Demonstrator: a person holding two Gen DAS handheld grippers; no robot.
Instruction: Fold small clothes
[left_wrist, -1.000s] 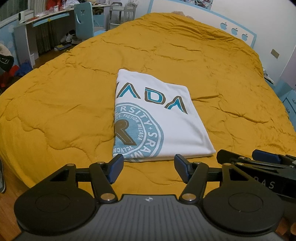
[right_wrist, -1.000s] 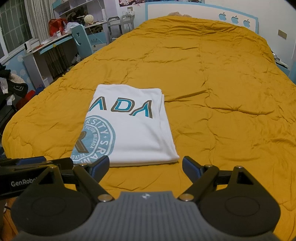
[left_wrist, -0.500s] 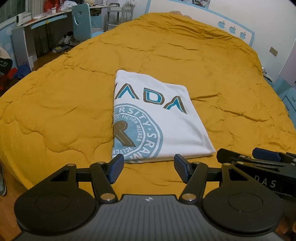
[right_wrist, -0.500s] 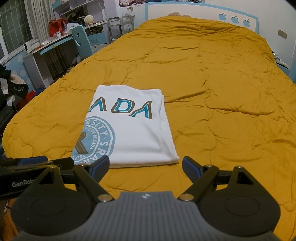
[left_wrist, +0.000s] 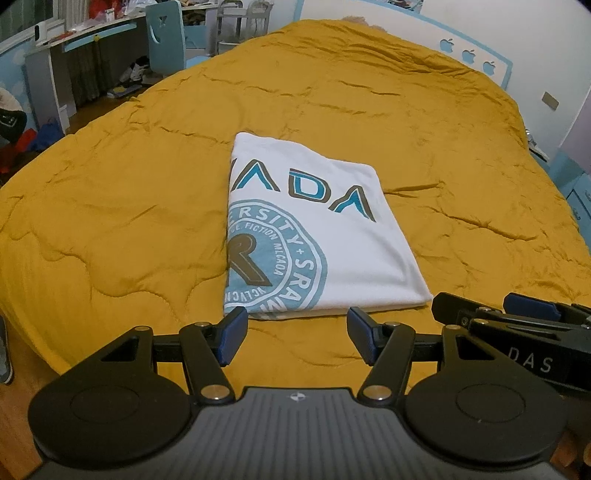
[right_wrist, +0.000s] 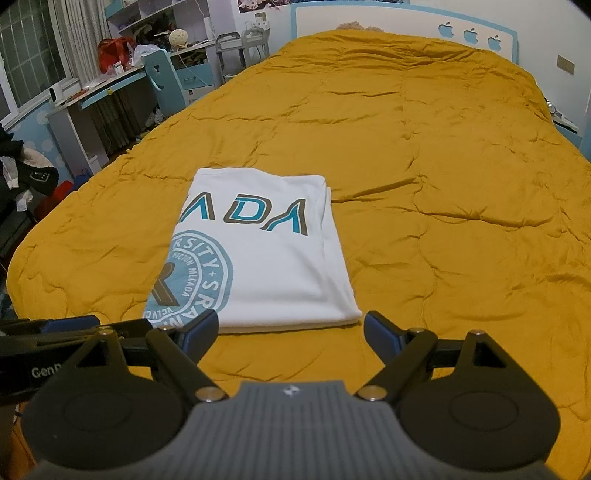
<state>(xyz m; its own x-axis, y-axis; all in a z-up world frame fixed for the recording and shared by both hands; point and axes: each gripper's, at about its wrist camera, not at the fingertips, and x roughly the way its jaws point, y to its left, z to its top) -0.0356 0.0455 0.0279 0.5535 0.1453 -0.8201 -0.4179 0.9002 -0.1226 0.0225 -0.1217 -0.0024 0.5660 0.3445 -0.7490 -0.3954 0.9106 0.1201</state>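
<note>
A white T-shirt (left_wrist: 354, 240) with a teal and brown print lies folded into a flat rectangle on the mustard quilt (left_wrist: 110, 206); it also shows in the right wrist view (right_wrist: 280, 266). My left gripper (left_wrist: 295, 334) is open and empty, just short of the shirt's near edge. My right gripper (right_wrist: 291, 332) is open and empty, also just short of the near edge, at the shirt's right corner. The right gripper's side (left_wrist: 517, 314) shows in the left wrist view, and the left gripper's side (right_wrist: 74, 326) shows in the right wrist view.
The quilt (right_wrist: 443, 184) covers a wide bed with a white and blue headboard (right_wrist: 406, 22) at the far end. A desk (right_wrist: 96, 96) and blue chair (right_wrist: 166, 81) stand left of the bed, with clothes piled on the floor (right_wrist: 33, 173).
Both views have shifted only slightly. The shirt lies as before and both grippers stay open.
</note>
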